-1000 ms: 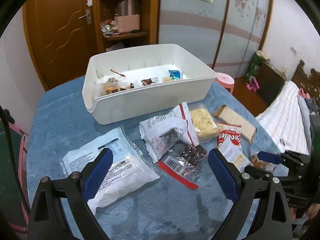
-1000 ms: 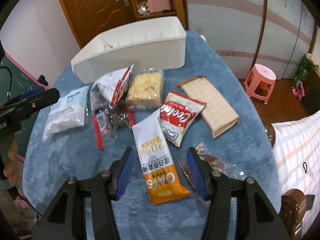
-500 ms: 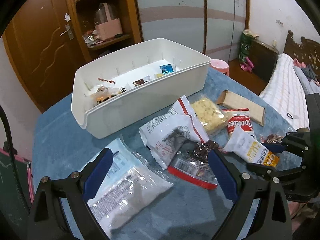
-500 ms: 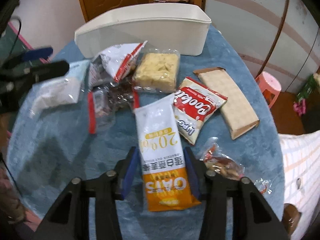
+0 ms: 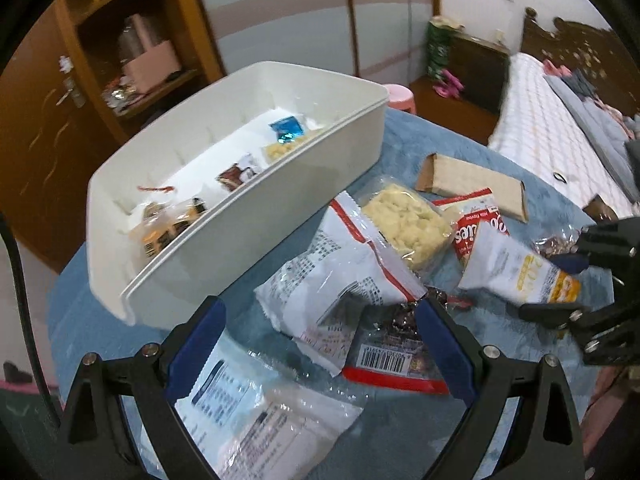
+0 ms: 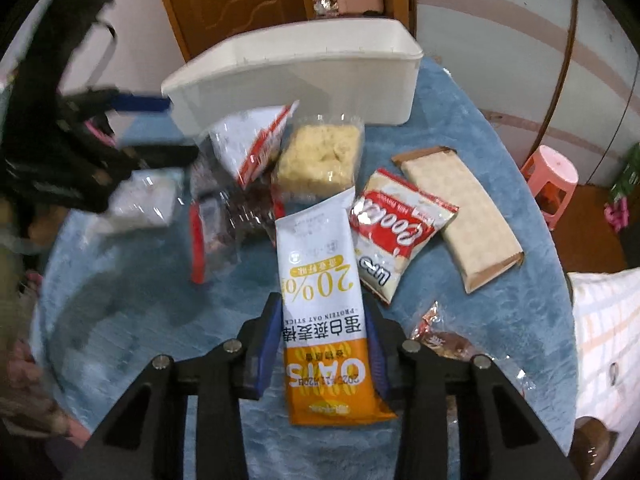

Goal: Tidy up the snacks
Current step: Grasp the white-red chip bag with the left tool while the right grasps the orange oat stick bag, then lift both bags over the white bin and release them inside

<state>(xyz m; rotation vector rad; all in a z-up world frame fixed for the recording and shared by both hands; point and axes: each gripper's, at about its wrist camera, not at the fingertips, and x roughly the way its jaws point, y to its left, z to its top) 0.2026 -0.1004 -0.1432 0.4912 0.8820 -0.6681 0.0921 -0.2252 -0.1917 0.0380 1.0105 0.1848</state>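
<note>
My right gripper [image 6: 322, 304] is closing on the white-and-orange oat stick pack [image 6: 320, 272], and its blue pads press both long sides. In the left wrist view the oat stick pack [image 5: 516, 272] hangs tilted from the right gripper [image 5: 560, 280]. My left gripper [image 5: 318, 308] stands open just above a white packet with a red stripe [image 5: 332, 280] and a dark snack bag with a barcode [image 5: 384, 356]. The white bin [image 5: 240, 240], with a few small snacks inside, stands behind them.
On the blue tablecloth [image 6: 140, 320] lie a yellow crisp cake pack [image 6: 320, 156], a red-and-white cookies pack [image 6: 396, 232], a brown flat box [image 6: 460, 216], a clear bag of white stuff [image 5: 260, 412] and a small wrapped snack [image 6: 444, 340]. A pink stool [image 6: 556, 176] stands beyond the table's right edge.
The right gripper's jaws have narrowed onto the oat stick pack and tipped it up. The left gripper has moved right and down toward the white packet, rolling as it went.
</note>
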